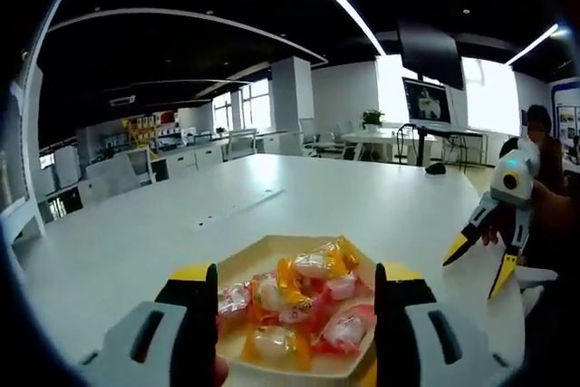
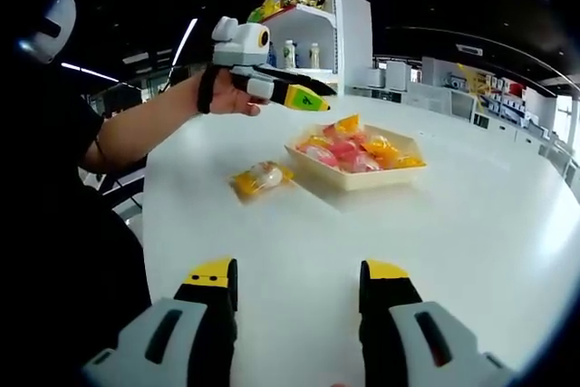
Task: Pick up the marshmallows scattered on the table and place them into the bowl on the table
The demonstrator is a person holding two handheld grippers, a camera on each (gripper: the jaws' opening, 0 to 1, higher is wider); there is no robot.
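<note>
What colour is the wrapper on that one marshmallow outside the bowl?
Yellow-orange wrapper on the loose marshmallow, clearest in the right gripper view.

The table (image 2: 471, 224) is plain white, and the bowl (image 2: 349, 178) on it is pale tan, holding marshmallows (image 1: 304, 301) that are white inside clear wrappers marked with orange, yellow and pink-red. One loose marshmallow (image 2: 260, 178) to the bowl's left is white with yellow-orange wrapper ends. The left gripper (image 1: 294, 301) and right gripper (image 2: 297, 285) have black jaws capped in yellow on light grey bodies
</note>
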